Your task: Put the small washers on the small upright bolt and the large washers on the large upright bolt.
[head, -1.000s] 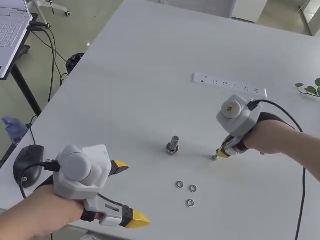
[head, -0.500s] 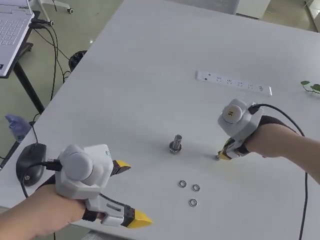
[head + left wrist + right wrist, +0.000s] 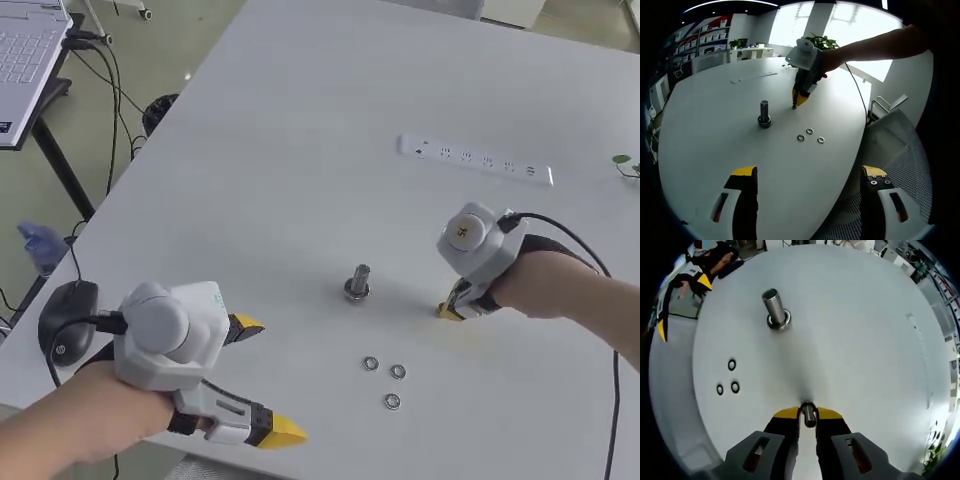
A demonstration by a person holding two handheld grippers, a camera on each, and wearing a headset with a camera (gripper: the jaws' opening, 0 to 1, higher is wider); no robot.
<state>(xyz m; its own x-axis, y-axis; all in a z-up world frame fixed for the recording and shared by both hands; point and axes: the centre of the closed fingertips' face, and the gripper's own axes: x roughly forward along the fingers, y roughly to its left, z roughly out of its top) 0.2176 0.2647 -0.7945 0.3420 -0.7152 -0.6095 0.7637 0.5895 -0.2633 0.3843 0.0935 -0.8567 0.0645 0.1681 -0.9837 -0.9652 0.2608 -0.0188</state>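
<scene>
The large bolt [image 3: 357, 283] stands upright on the white table [image 3: 300, 150], with a washer round its base. Three small washers [image 3: 371, 363] [image 3: 398, 371] [image 3: 392, 401] lie loose just in front of it. My right gripper [image 3: 450, 311] is to the bolt's right, tips down at the tabletop and shut on the small bolt [image 3: 809, 414]. My left gripper [image 3: 265, 380] hovers open near the front edge, with nothing between its jaws. The left gripper view looks past them to the large bolt [image 3: 764, 114], the washers [image 3: 810, 131] and the right gripper [image 3: 799, 97].
A white power strip [image 3: 487, 160] lies at the back right of the table. A black mouse [image 3: 65, 325] sits past the left edge, and a laptop [image 3: 25, 50] rests on a side stand. A plant leaf [image 3: 628, 162] pokes in at the far right.
The head view has drifted a little. The grippers, bolts and washers keep their places relative to one another.
</scene>
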